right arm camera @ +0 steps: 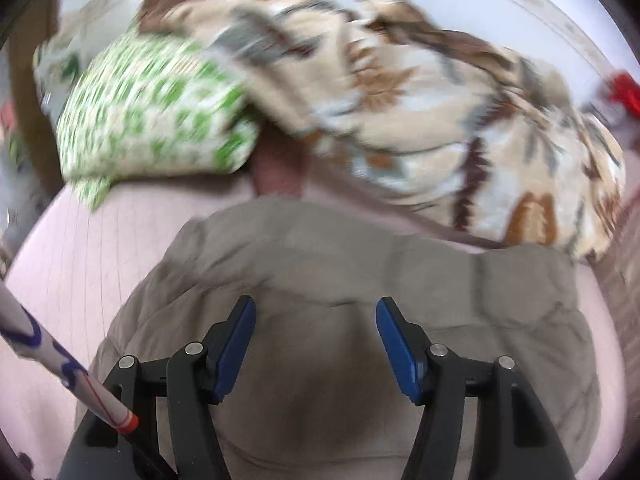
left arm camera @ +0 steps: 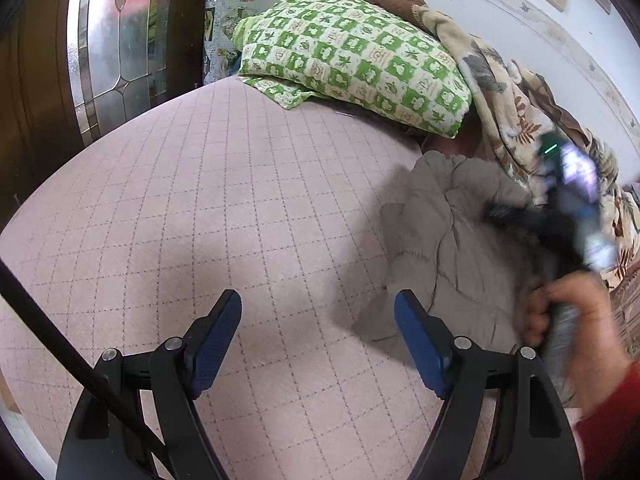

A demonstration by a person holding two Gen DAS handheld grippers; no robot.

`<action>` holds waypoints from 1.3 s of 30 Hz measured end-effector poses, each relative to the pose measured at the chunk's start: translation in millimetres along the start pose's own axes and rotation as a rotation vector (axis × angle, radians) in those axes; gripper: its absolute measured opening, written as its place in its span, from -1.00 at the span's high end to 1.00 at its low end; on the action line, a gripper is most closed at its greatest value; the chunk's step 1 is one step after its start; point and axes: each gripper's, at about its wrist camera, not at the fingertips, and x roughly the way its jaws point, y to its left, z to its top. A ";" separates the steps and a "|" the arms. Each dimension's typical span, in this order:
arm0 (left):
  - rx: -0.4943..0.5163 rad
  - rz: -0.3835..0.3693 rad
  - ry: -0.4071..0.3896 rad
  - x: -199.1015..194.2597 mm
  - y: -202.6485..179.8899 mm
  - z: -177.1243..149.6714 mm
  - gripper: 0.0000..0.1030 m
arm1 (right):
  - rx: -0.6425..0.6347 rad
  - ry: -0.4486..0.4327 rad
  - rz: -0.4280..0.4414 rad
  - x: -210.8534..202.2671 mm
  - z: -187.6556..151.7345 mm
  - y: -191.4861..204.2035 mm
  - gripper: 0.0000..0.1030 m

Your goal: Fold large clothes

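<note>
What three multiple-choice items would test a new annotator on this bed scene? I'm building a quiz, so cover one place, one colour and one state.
1. Where does the grey padded garment lie?
A. On the pink quilted bed cover
B. On top of the pillow
C. On the floor

2. What colour are the checks on the pillow?
A. Blue
B. Green
C. Red

3. How does the right gripper stand?
A. Shut on the garment
B. Shut on the blanket
C. Open, with nothing between its fingers

Answers:
1. A, the garment is spread on the cover, in front of the leaf-patterned blanket.
2. B, green and cream squares.
3. C, its blue pads stand wide apart above the garment.
</note>
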 end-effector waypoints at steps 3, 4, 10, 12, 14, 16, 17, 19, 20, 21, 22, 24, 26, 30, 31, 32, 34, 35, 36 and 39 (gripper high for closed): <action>-0.009 -0.007 0.007 2.1 2.9 2.2 -0.52 | -0.052 0.046 -0.087 38.2 -13.9 25.1 -0.35; -0.010 -0.004 0.008 2.8 3.4 2.2 -0.52 | -0.070 0.045 -0.108 45.6 -16.5 29.7 -0.39; -0.015 0.005 0.022 4.8 4.0 -0.6 -0.51 | -0.034 0.009 -0.072 13.0 -8.6 14.2 -0.40; -0.011 0.010 0.023 4.3 3.2 -1.6 -0.51 | -0.008 -0.031 -0.042 -12.4 -12.7 -0.8 -0.41; -0.007 0.013 0.029 5.2 1.2 -2.1 -0.51 | 0.006 -0.053 -0.050 -27.0 -19.3 -13.6 -0.44; -0.001 0.014 0.034 5.7 -0.5 -2.5 -0.51 | 0.032 -0.061 -0.100 -33.3 -31.9 -41.1 -0.44; 0.005 0.019 0.036 5.4 -1.8 -2.8 -0.51 | 0.056 -0.060 -0.135 -33.6 -39.7 -59.3 -0.44; 0.016 0.029 0.038 4.3 -3.3 -3.9 -0.51 | 0.111 -0.060 -0.192 -33.1 -52.6 -92.8 -0.44; 0.022 0.034 0.039 4.1 -4.6 -4.4 -0.52 | 0.149 -0.054 -0.216 -31.7 -60.9 -115.8 -0.44; 0.026 0.037 0.041 4.0 -5.2 -4.6 -0.52 | 0.178 -0.043 -0.234 -30.5 -68.4 -133.8 -0.45; 0.030 0.040 0.044 4.0 -6.6 -4.7 -0.52 | 0.200 -0.038 -0.241 -29.5 -73.8 -150.2 -0.49; 0.035 0.044 0.049 4.8 -9.3 -4.4 -0.52 | 0.238 -0.032 -0.275 -33.6 -87.1 -183.1 -0.50; 0.041 0.056 0.051 5.7 -12.3 -4.7 -0.52 | 0.273 -0.030 -0.297 -38.1 -94.4 -207.7 -0.59; 0.056 0.069 0.052 5.5 -18.8 -6.7 -0.52 | 0.405 -0.001 -0.278 -55.6 -114.2 -266.8 -0.67; 0.062 0.074 0.050 5.1 -20.6 -7.4 -0.52 | 0.414 0.007 -0.298 -60.7 -118.9 -276.0 -0.67; 0.067 0.077 0.049 4.8 -21.9 -8.0 -0.52 | 0.416 0.006 -0.305 -65.2 -123.9 -278.5 -0.67; 0.075 0.080 0.051 3.7 -23.9 -9.2 -0.52 | 0.424 0.012 -0.301 -76.6 -137.2 -295.2 -0.67; 0.074 0.078 0.052 3.3 -23.9 -9.7 -0.52 | 0.434 0.015 -0.295 -79.4 -141.9 -299.7 -0.67; 0.071 0.076 0.052 2.4 -24.4 -10.4 -0.52 | 0.469 0.021 -0.276 -85.9 -152.8 -311.7 -0.67; 0.077 0.086 0.049 1.7 -24.9 -11.4 -0.52 | 0.561 0.031 -0.219 -98.2 -180.4 -341.0 -0.68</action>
